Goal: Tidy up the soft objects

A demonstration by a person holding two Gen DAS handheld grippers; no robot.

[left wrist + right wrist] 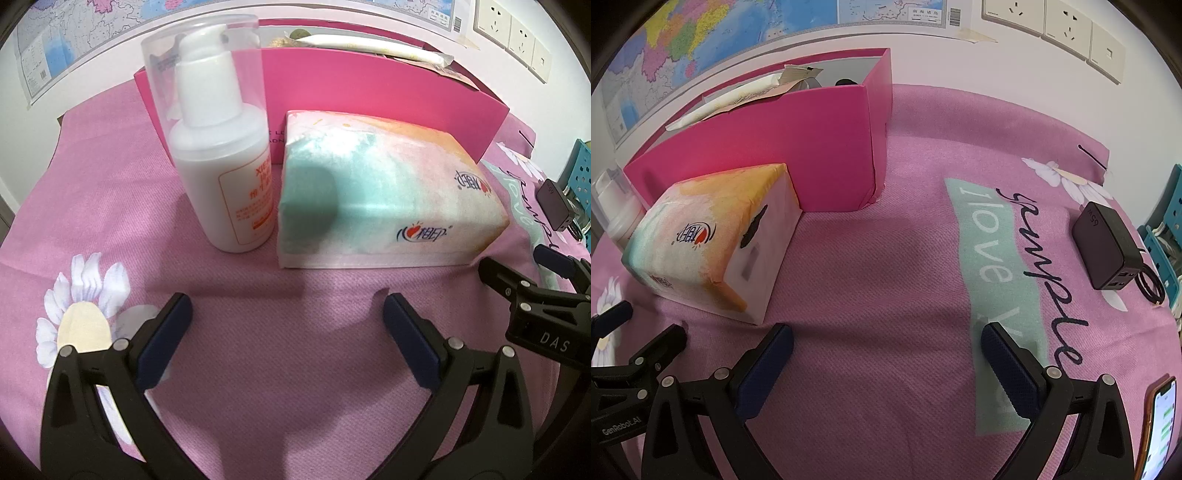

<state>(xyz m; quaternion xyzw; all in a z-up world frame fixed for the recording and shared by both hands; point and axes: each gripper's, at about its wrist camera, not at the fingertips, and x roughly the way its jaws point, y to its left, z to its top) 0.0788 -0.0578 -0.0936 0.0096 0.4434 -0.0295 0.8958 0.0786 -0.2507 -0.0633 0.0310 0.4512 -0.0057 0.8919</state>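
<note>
**Soft tissue pack waiting before the pink box**

On the pink cloth [110,177], just in front of the pink box [369,85], the tissue pack [376,192] is seen lying flat, its long side toward the left wrist camera. It is judged to be light and yielding: the plastic wrap looks smooth and possibly slippery, and the paper inside would be expected to compress under the pads. A hold across the short width, near the middle of the pack, is judged safest, so that it does not sag or slide out at one end.

At nine o'clock of the pack, just beside it and perhaps touching, a white pump bottle [225,162] stands upright; it could be knocked over on a careless approach. The left gripper [288,332] is held spread at six o'clock of the pack, nothing between its fingers. The right gripper [886,354] is likewise spread and empty over bare cloth. A black charger [1108,247] lies well apart at three o'clock, and a phone [1160,428] is seen at five o'clock.
</note>
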